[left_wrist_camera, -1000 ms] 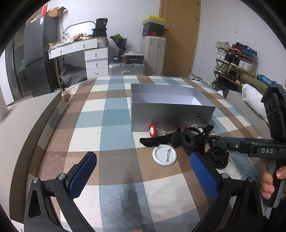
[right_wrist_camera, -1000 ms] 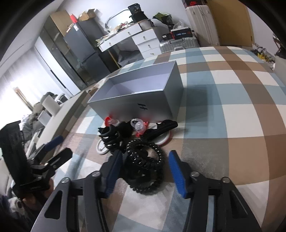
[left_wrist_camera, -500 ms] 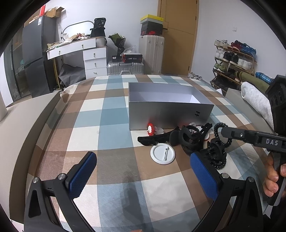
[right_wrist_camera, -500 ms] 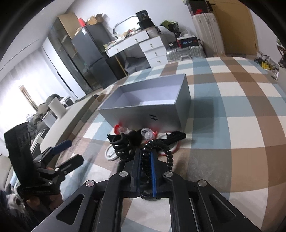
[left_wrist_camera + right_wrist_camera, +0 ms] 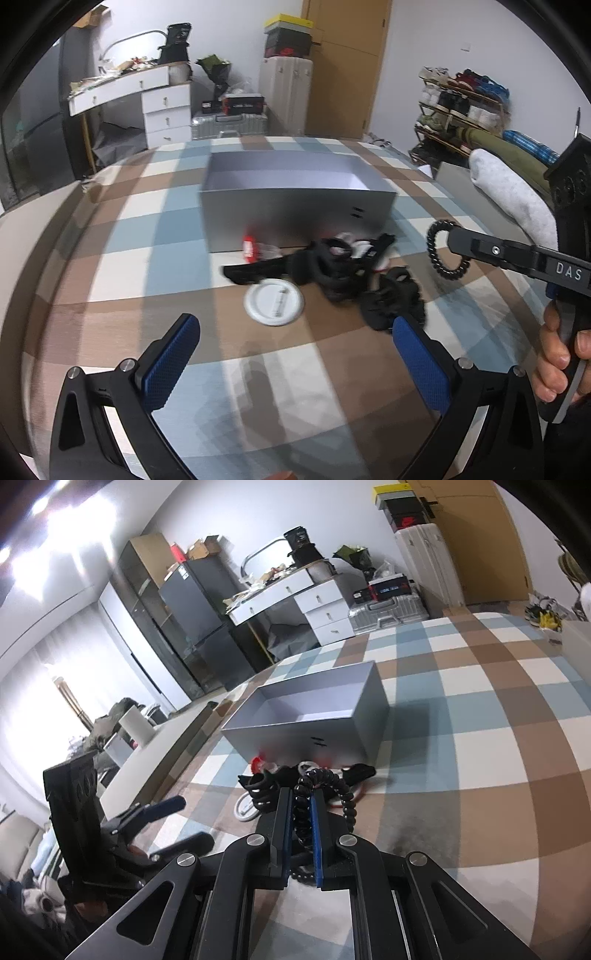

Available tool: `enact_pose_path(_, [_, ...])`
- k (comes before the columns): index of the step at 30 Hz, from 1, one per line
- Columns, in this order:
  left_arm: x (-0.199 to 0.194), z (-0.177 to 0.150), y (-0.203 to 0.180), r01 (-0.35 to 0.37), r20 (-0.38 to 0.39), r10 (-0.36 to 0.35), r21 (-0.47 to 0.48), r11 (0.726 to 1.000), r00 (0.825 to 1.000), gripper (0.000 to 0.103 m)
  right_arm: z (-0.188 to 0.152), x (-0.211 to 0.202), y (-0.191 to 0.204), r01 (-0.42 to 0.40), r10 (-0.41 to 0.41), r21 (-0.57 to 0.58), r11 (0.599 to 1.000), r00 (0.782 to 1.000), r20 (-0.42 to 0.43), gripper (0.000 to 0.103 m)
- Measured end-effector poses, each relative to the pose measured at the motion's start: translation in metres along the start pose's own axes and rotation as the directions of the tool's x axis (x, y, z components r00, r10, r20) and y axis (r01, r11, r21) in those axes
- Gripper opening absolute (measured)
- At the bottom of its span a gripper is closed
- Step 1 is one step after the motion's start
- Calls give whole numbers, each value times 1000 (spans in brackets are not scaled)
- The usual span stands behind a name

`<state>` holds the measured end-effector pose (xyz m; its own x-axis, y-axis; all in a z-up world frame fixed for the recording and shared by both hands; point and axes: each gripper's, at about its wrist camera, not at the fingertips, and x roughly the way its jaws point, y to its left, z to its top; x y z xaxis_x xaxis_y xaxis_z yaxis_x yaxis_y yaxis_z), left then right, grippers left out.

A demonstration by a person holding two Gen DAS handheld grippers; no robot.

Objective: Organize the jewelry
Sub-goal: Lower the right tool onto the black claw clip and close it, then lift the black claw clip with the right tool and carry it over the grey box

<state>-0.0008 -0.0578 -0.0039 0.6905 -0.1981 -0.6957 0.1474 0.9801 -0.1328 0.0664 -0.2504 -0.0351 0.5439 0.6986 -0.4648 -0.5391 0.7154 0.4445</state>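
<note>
My right gripper (image 5: 302, 801) is shut on a black spiral coil hair tie (image 5: 345, 794) and holds it above the checked bedspread; the tie also hangs from its tip in the left wrist view (image 5: 439, 258). An open grey box (image 5: 295, 192) stands behind a pile of black accessories (image 5: 332, 269), a red item (image 5: 249, 249) and a white round badge (image 5: 274, 302). The box shows in the right wrist view (image 5: 314, 716). My left gripper (image 5: 295, 354) is open and empty, low in front of the pile.
The checked bedspread (image 5: 147, 258) covers the bed. A white desk with drawers (image 5: 147, 99), suitcases (image 5: 284, 96) and a shoe rack (image 5: 465, 107) stand beyond the bed. A rolled grey towel (image 5: 513, 199) lies at the right.
My right gripper closed on the black coil hair tie and lifted it off the pile toward the box. My left gripper stayed open and barely moved.
</note>
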Motion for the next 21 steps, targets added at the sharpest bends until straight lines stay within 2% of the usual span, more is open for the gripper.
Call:
enact_pose_path(6, [11, 4, -24, 54, -52, -51, 49, 997, 997, 101, -1, -8, -9, -16, 16, 22, 1000, 1000, 7, 9])
enact_pose_path(13, [28, 7, -41, 64, -117, -53, 92, 994, 992, 101, -1, -10, -19, -38, 38, 49, 998, 999, 4, 9])
enact_pose_path(18, [40, 8, -43, 73, -163, -63, 59, 996, 985, 82, -1, -9, -20, -50, 50, 50, 998, 999, -9, 9])
enact_pose_path(21, [41, 7, -44, 80, -168, -70, 50, 996, 983, 76, -2, -5, -22, -53, 55, 55, 997, 998, -24, 9])
